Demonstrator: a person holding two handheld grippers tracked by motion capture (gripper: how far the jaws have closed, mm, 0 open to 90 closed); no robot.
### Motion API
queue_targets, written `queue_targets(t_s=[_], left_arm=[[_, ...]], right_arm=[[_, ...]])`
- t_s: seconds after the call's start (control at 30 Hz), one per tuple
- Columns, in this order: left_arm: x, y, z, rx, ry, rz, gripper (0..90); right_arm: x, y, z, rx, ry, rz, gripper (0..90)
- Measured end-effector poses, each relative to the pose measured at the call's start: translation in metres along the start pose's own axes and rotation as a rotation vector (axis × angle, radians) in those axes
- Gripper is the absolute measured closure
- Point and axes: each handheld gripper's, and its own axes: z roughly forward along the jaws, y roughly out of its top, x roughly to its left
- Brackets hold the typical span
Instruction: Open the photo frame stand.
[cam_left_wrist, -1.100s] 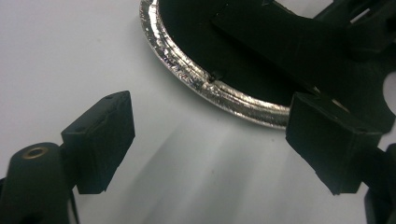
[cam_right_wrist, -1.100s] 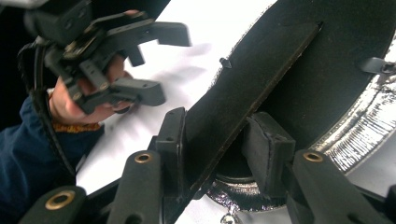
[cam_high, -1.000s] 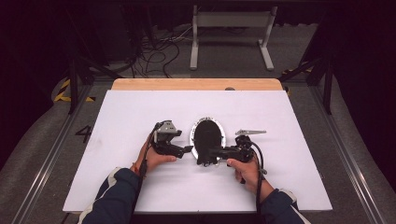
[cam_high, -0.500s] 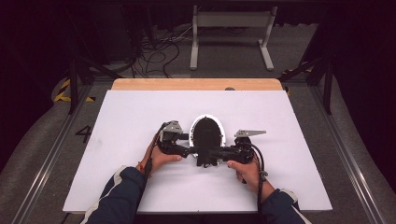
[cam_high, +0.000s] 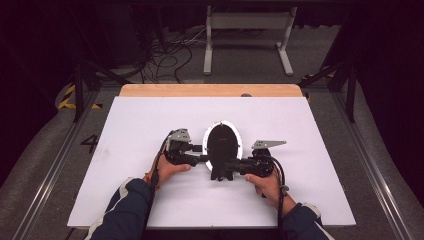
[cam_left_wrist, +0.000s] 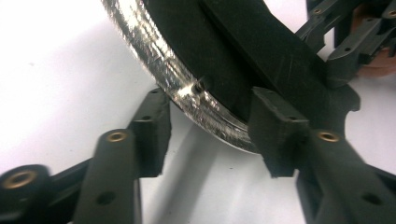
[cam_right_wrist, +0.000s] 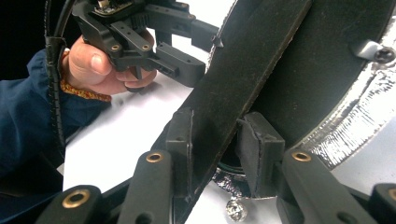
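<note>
The oval mirror (cam_high: 222, 144) stands tilted at the middle of the white counter (cam_high: 310, 150), black back up. The right gripper (cam_right_wrist: 215, 154) clamps its back strut (cam_right_wrist: 247, 70); the left gripper (cam_left_wrist: 205, 135) straddles the silvery rim, jaws apart. Next, likely closing on that rim. No writing is readable.

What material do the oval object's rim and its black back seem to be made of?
Rim: probably metal or silvered plastic; it is bright, glittery and rough-textured. Black back: likely matte plastic or board, dull with fine scratches. The strut on it, clamped by the right gripper, looks the same.
</note>
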Motion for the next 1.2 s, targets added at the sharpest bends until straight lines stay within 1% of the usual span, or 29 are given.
queue_targets(t_s=[0.03,0.1,0.13,0.17,0.23,0.27,0.33,0.37,0.4,0.43,0.47,0.53,0.63,0.7,0.73,0.77,0.83,0.9,0.97,1.07,1.1,1.17,1.2], left_arm=[[-0.001,0.000,0.000,-0.003,0.002,0.014,56.7],[-0.004,0.001,0.000,-0.011,-0.001,0.012,58.1],[-0.005,0.002,0.001,-0.013,-0.010,0.017,58.1],[-0.006,0.003,0.002,-0.004,-0.015,0.037,59.1],[-0.009,0.004,0.003,0.009,-0.007,0.046,56.8],[-0.009,0.004,0.003,0.008,-0.007,0.048,57.5],[-0.010,0.004,0.003,0.015,-0.007,0.057,61.2],[-0.010,0.003,0.004,0.021,-0.006,0.060,61.8],[-0.010,0.003,0.004,0.021,-0.006,0.060,61.8],[-0.012,0.003,0.005,0.021,-0.004,0.058,61.9],[-0.011,0.003,0.004,0.021,-0.009,0.064,62.3],[-0.012,0.004,0.004,0.015,-0.006,0.070,62.8],[-0.012,0.004,0.003,0.002,0.000,0.076,64.4],[-0.012,0.004,0.002,-0.002,0.003,0.079,67.5],[-0.013,0.003,0.001,-0.011,0.005,0.073,67.5],[-0.013,0.003,0.001,-0.019,0.004,0.083,69.1],[-0.013,0.004,0.000,-0.033,0.001,0.088,70.8],[-0.014,0.004,0.000,-0.038,0.010,0.090,70.4],[-0.013,0.004,0.001,-0.046,0.000,0.082,69.5],[-0.013,0.003,0.004,-0.042,-0.015,0.076,66.0],[-0.013,0.003,0.004,-0.041,-0.018,0.085,66.1],[-0.015,0.004,0.004,-0.045,-0.013,0.092,67.0],[-0.015,0.004,0.004,-0.045,-0.010,0.093,67.1]], right_arm=[[0.000,0.000,0.000,-0.003,-0.001,-0.001,67.2],[0.000,0.000,0.000,-0.002,-0.001,0.003,67.8],[0.000,-0.001,0.001,0.000,-0.002,0.003,68.0],[0.000,-0.001,0.001,0.001,0.000,0.001,67.9],[0.000,-0.001,0.002,0.000,0.000,-0.001,68.0],[0.001,0.000,0.001,0.005,-0.005,-0.005,68.1],[0.001,0.001,-0.001,-0.002,-0.007,-0.006,68.8],[0.001,0.002,-0.001,-0.005,-0.017,-0.008,68.9],[0.001,0.002,-0.001,-0.005,-0.017,-0.008,68.9],[0.001,0.002,-0.001,-0.003,-0.026,-0.018,68.9],[0.001,0.002,-0.002,-0.003,-0.026,-0.017,68.9],[0.000,0.002,-0.001,0.001,-0.037,-0.022,69.0],[0.000,0.002,-0.002,-0.004,-0.035,-0.019,69.3],[0.000,0.002,-0.002,-0.006,-0.035,-0.024,70.2],[0.000,0.003,-0.002,-0.009,-0.040,-0.029,71.9],[0.000,0.003,-0.003,-0.010,-0.042,-0.033,73.7],[0.001,0.004,-0.002,-0.008,-0.053,-0.056,75.9],[0.002,0.004,-0.001,-0.003,-0.058,-0.063,77.4],[0.001,0.004,-0.001,-0.006,-0.051,-0.064,77.8],[0.005,0.005,0.001,-0.004,-0.051,-0.089,77.9],[0.006,0.006,0.002,0.000,-0.049,-0.099,78.2],[0.008,0.006,0.003,0.007,-0.051,-0.113,78.9],[0.008,0.006,0.003,0.007,-0.050,-0.113,79.1]])
